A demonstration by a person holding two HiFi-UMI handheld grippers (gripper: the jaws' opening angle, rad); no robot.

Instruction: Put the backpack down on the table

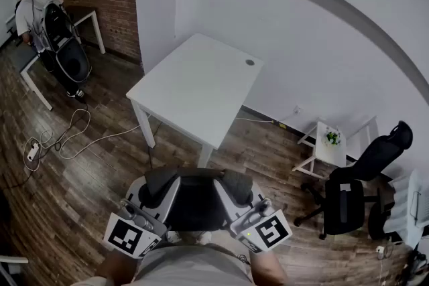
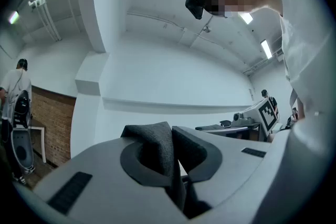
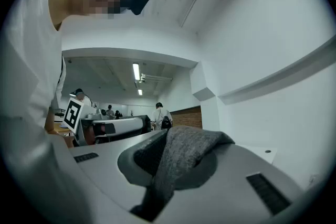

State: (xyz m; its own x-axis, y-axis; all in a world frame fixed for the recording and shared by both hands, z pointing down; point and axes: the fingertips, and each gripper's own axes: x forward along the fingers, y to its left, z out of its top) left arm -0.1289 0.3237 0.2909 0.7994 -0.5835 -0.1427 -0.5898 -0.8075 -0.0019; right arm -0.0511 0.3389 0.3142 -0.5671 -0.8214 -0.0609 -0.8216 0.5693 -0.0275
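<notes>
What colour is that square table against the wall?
The square table is plain white, seen best in the head view.

Dark backpack (image 1: pixel 194 207) aloft, just short of white table (image 1: pixel 201 84).

Overhead plus level close-ups; common table (image 1: pixel 201 87)

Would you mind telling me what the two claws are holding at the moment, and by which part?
The backpack, by its two grey padded straps: the left claw is shut on one, the right claw on the other.
</notes>
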